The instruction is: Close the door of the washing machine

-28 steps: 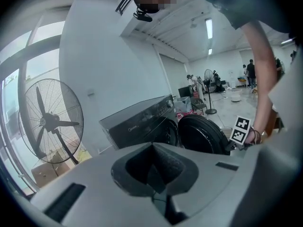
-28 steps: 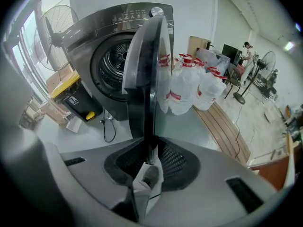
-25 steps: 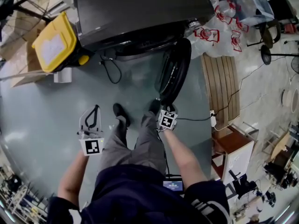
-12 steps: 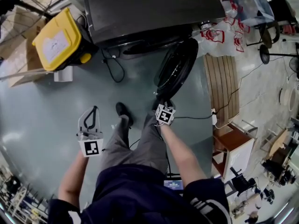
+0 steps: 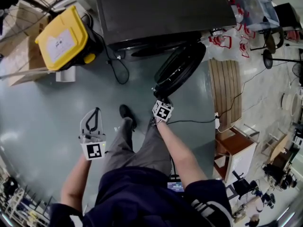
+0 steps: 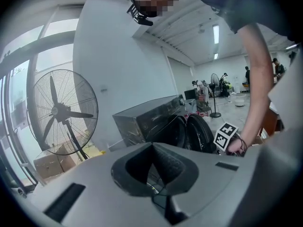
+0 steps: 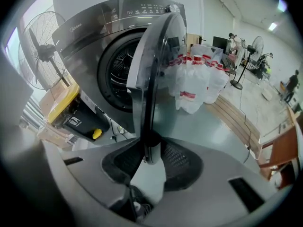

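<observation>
The dark grey washing machine (image 5: 161, 8) stands at the top of the head view. Its round door (image 5: 182, 67) hangs open at a slant, swung partway toward the drum opening (image 7: 118, 74). My right gripper (image 5: 158, 98) is at the door's free edge. In the right gripper view the door's rim (image 7: 151, 126) stands upright between the jaws of the right gripper (image 7: 151, 148), which are opening. My left gripper (image 5: 97, 110) hangs over bare floor to the left, far from the door. It (image 6: 152, 146) is shut on nothing, and the washing machine (image 6: 147, 119) shows beyond it.
A yellow-lidded bin (image 5: 64, 37) sits left of the machine, with a black cable (image 5: 116, 70) looping on the floor beside it. Red-printed plastic bags (image 5: 227, 37) and a slatted wooden board (image 5: 227, 89) lie to the right. A standing fan (image 6: 59, 112) is further left. My shoe (image 5: 125, 112) is below the door.
The door has swung toward the machine's front, and my right gripper has moved up the picture with its edge. The left gripper has stayed over the floor at the left.
</observation>
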A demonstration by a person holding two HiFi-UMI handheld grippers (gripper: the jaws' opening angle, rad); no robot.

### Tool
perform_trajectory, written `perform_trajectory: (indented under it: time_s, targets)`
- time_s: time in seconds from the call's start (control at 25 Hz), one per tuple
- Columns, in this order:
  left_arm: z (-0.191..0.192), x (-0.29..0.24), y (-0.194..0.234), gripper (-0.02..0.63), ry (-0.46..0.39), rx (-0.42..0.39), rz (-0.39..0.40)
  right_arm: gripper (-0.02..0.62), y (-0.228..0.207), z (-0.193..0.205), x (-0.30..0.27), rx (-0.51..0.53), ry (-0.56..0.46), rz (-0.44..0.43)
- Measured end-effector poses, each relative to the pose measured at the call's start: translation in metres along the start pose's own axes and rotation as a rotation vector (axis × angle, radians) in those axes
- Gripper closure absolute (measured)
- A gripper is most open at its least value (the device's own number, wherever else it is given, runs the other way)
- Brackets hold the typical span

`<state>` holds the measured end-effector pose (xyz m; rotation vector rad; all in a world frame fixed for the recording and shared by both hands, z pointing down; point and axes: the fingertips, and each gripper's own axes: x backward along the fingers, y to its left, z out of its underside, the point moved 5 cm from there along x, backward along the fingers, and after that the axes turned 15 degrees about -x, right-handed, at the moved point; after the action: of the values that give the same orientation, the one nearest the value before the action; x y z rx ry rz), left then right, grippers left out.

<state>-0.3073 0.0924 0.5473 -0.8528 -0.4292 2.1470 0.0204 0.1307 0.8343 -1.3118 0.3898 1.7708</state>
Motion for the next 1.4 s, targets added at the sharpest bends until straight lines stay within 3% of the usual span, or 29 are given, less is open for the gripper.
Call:
perform_trajectory:
  time_s: [0.24,0.52,0.68,0.88,1.4]
  targets:
    - [0.021,0.010,0.024,0.583,0.002,0.008,-0.009,0.467,0.028,-0.004,-0.007,-0.064,-0.031,0.032]
    - [0.053,0.023,0.046,0.583,0.007,0.012,-0.012,0.466,0.045,-0.003,-0.013,-0.067,-0.051,0.058]
    - [0.063,0.028,0.054,0.583,-0.015,0.114,-0.056,0.466,0.058,-0.006,-0.016,-0.094,-0.054,0.056]
    - [0.066,0.030,0.060,0.583,0.003,0.008,-0.015,0.462,0.075,-0.010,-0.019,-0.133,-0.044,0.033]
    - [0.058,0.016,0.062,0.583,0.087,0.028,-0.045,0.437,0.114,-0.026,-0.040,-0.148,-0.027,-0.023]
